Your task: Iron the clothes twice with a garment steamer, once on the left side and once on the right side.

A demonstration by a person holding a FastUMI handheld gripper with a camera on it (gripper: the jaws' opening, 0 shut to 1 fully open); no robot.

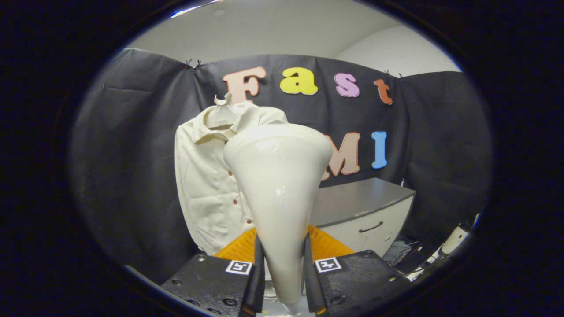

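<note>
Cream plastic steamer head [278, 185] sits clamped in the gripper [282, 268]: both fingers [257, 273] are closed against its narrow neck, one on each side, and the wide nozzle end flares up and away from them, pointing toward the booth wall. Gripper view: the cream button-front shirt [207, 185] hangs on a hanger [224, 102] against the black cloth, beyond the fingers and partly behind the steamer head, which hides the placket's upper part and much of the shirt's right half from this angle. Nozzle looks clear of the fabric, though the fisheye makes the gap hard to judge; no steam visible. Grey-topped cabinet [361, 202] stands to the right of the shirt, its near corner close to the hem, with a drawer handle on its front. Something orange and ribbed [240, 246] lies just ahead of the fingers, low down; can't tell what it is. Judgement: grasp done, approach step in hand, no pass started. Next move calls for carrying the nozzle forward to the top of one side of the shirt, face square to the cloth, then a steady stroke down; repeat on the other side, staying clear of the cabinet corner.
</note>
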